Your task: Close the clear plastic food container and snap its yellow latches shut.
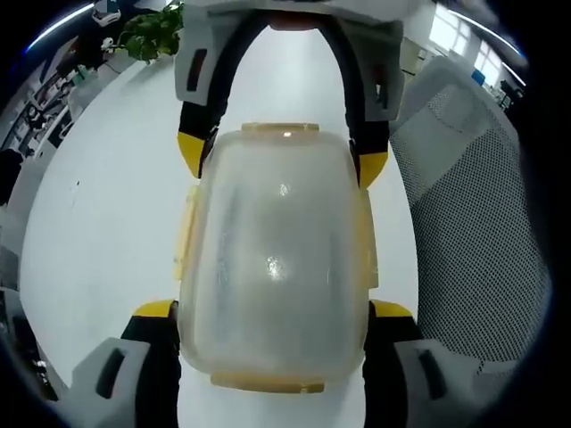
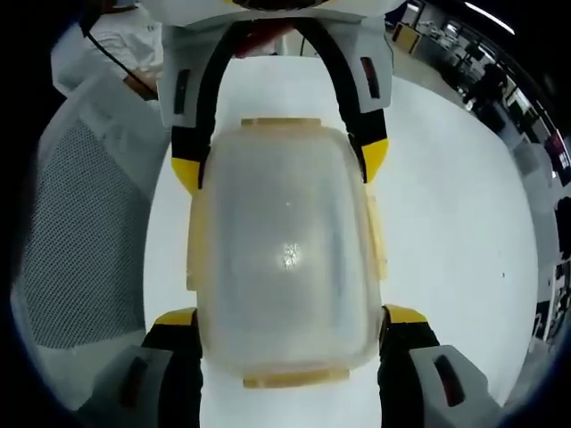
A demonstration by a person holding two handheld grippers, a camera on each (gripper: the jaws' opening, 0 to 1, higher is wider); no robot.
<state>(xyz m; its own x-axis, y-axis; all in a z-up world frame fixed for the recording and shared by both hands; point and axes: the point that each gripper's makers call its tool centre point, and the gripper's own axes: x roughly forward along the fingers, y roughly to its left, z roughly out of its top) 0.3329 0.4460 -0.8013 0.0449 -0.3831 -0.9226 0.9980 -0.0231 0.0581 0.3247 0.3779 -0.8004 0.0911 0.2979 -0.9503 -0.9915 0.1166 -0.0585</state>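
Between my two pairs of jaws, on a white table:

Container: clear plastic food container (image 1: 275, 259) (image 2: 285, 254), frosted and rounded, lid on top, resting on the table (image 1: 107, 223) (image 2: 455, 205) between both grippers.

Latches: yellow latches (image 1: 185, 234) (image 2: 284, 379) on all four edges; those on the long sides lie flat against the walls, those on the short ends show as pale yellow strips. Whether each is snapped fully home, I cannot tell.

Left gripper (image 1: 275, 334): my yellow-tipped jaws stand spread to either side of the container's near end, tips just beside its walls; contact with the plastic I cannot tell. In the right gripper view it appears at the container's far end (image 2: 281, 169), its tips flanking the far corners.

Right gripper (image 2: 290, 334): my jaws stand spread likewise, one at each near corner of the container, tips close against the walls. In the left gripper view it appears at the far end (image 1: 284, 160), tips at the two far corners.

Chair: grey mesh chair back (image 1: 473, 232) (image 2: 80, 223), just off the table edge, to the right in the left gripper view and to the left in the right gripper view.

Plant: green leafy plant (image 1: 153, 31), far beyond the table's edge.

Background: office desks and ceiling lights, too small to detail.
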